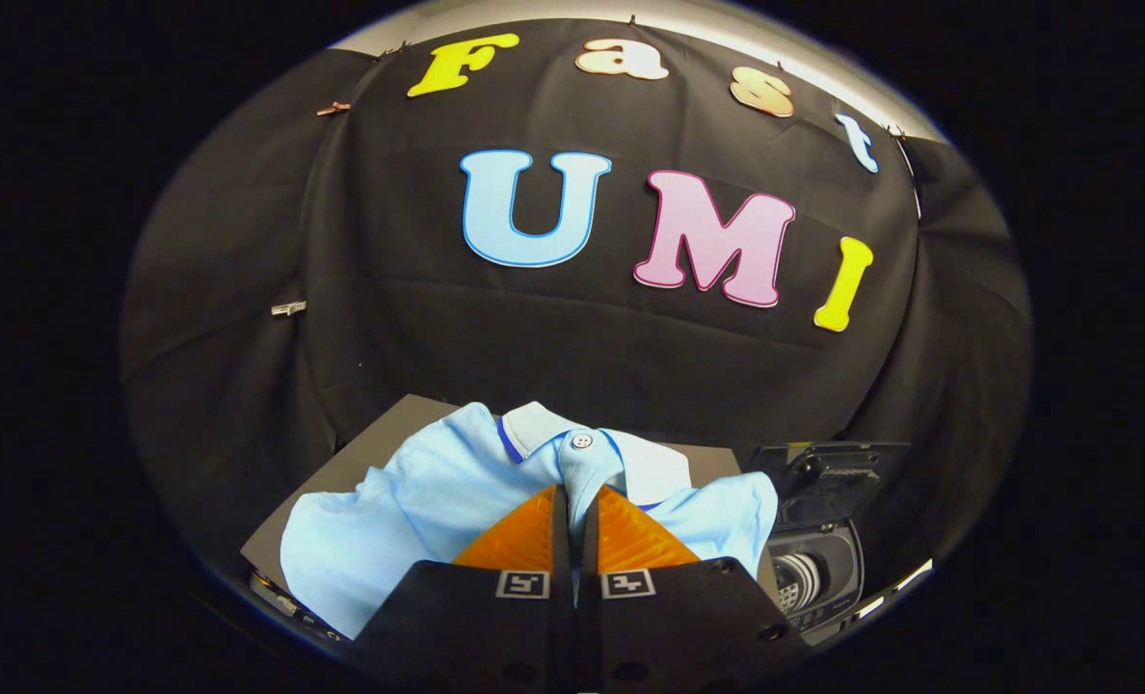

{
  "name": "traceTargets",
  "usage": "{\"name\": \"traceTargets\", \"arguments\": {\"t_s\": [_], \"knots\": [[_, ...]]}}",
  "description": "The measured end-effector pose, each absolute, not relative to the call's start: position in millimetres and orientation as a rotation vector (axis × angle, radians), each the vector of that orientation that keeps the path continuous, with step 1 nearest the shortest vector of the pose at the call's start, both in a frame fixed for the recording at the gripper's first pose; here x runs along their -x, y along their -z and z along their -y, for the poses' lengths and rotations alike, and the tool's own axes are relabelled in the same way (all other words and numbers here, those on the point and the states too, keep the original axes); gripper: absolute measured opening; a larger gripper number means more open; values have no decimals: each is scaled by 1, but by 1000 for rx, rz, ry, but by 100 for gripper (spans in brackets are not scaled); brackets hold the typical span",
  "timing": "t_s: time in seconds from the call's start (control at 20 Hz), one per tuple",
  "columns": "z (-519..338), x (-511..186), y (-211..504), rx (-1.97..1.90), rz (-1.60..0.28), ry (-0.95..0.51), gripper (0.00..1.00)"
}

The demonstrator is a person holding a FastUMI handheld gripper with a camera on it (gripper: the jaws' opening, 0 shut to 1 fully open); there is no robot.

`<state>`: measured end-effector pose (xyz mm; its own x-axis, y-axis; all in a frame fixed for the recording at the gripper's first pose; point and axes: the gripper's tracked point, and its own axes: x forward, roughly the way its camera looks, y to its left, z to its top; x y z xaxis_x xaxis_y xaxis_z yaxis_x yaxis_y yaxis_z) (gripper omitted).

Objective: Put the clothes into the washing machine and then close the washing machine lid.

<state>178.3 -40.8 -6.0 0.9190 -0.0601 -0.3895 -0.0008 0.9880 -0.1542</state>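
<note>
A light blue polo shirt (418, 501) with a white collar and a white button hangs bunched up from my gripper (574, 493). The two fingers are shut on a fold of the shirt just below its button, with the fabric pinched in the thin gap between them. The shirt spreads out to both sides of the fingers and hides much of the dark tabletop (341, 472) under it. To the right of the fingers, lower down, stands the small washing machine (818, 559) with its dark lid (828, 472) raised and its ribbed drum showing inside.
The black cloth wall rises right behind the table. A strip of the table's front edge (279, 593) shows under the shirt at the left.
</note>
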Motion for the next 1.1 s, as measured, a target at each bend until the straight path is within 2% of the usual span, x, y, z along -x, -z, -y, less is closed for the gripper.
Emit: {"name": "traceTargets", "arguments": {"t_s": [0.25,0.65,0.95,1.1], "knots": [[44,-174,-23,162,-347,9,5],[103,-174,-98,163,-214,-13,5],[177,-147,-126,145,-196,-39,5],[226,-132,-135,177,-174,-6,5]]}}
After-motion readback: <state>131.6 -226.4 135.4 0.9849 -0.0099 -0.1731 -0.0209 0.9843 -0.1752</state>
